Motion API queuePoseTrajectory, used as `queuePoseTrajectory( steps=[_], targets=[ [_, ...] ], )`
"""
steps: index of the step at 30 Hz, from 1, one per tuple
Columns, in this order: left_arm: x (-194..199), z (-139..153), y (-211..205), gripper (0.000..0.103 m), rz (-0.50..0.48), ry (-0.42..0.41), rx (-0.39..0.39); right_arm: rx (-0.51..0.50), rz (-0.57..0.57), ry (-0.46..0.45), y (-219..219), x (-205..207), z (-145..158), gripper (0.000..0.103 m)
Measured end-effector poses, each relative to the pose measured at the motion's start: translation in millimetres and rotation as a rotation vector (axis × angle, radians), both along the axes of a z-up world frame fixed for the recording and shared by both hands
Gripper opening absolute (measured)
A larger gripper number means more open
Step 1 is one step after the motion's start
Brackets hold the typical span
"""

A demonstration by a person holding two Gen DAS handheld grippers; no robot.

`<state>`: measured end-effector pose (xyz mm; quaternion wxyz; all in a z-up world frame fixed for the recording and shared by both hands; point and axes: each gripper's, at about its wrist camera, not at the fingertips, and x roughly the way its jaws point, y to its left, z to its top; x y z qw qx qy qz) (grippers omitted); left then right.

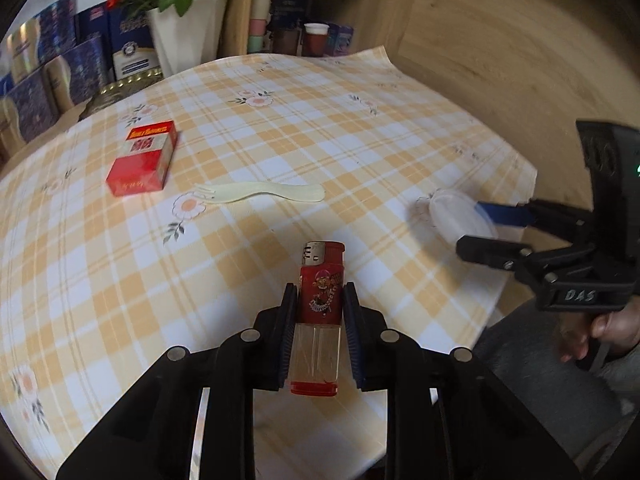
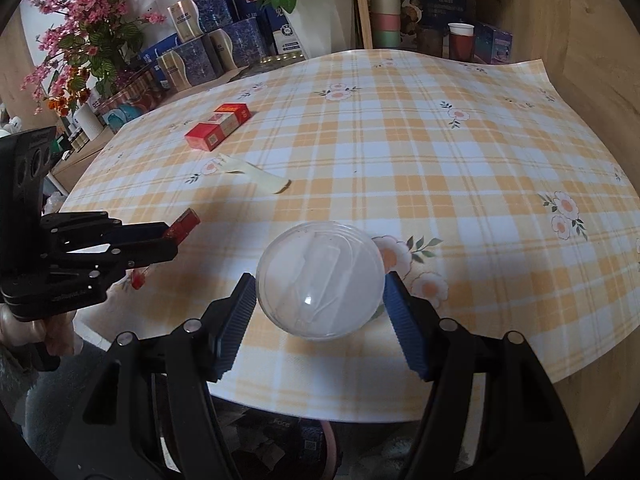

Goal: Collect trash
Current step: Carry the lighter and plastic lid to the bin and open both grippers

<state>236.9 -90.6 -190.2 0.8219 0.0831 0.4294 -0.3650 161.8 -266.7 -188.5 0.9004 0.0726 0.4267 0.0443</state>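
My left gripper (image 1: pixel 320 292) is shut on a red lighter (image 1: pixel 320 312) with a clear lower body, which stands upright between the pads just above the checked tablecloth (image 1: pixel 360 140). From the right wrist, the left gripper (image 2: pixel 168 240) and the lighter (image 2: pixel 184 222) show at the left edge. My right gripper (image 2: pixel 320 282) is shut on a round clear plastic lid (image 2: pixel 320 280), held over the table's near edge. In the left wrist view, the right gripper (image 1: pixel 480 232) and the lid (image 1: pixel 452 212) are at the right. A red cigarette pack (image 1: pixel 142 160) (image 2: pixel 218 126) and a pale plastic fork (image 1: pixel 260 194) (image 2: pixel 256 176) lie on the cloth.
A white pot of red flowers (image 1: pixel 188 28), blue boxes (image 1: pixel 80 68) and a gold tin line the table's far left. Cups (image 2: pixel 460 44) stand on a shelf behind. Wooden panels (image 1: pixel 520 60) close in the right side. A hand (image 1: pixel 600 328) holds the right gripper's handle.
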Motion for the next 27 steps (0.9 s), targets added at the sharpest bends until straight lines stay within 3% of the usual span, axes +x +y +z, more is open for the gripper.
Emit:
queuePoseTrajectory(
  steps=[6, 11, 16, 19, 27],
  targets=[
    [-49, 17, 18, 0.023, 0.011, 0.016, -0.046, 0.017, 0.022, -0.025, 13, -30, 13, 0.066],
    [-95, 12, 20, 0.023, -0.032, 0.055, -0.040, 0.024, 0.027, -0.029, 18, -54, 16, 0.066],
    [-131, -16, 12, 0.023, -0.068, 0.130, 0.027, 0.037, 0.012, -0.025, 13, -74, 18, 0.066],
    [-149, -42, 3, 0.023, -0.128, 0.223, 0.074, 0.035, 0.002, -0.028, 9, -83, 20, 0.066],
    [-172, -87, -14, 0.023, -0.215, 0.308, 0.203, 0.043, -0.022, -0.027, 0, -100, 21, 0.066]
  ],
)
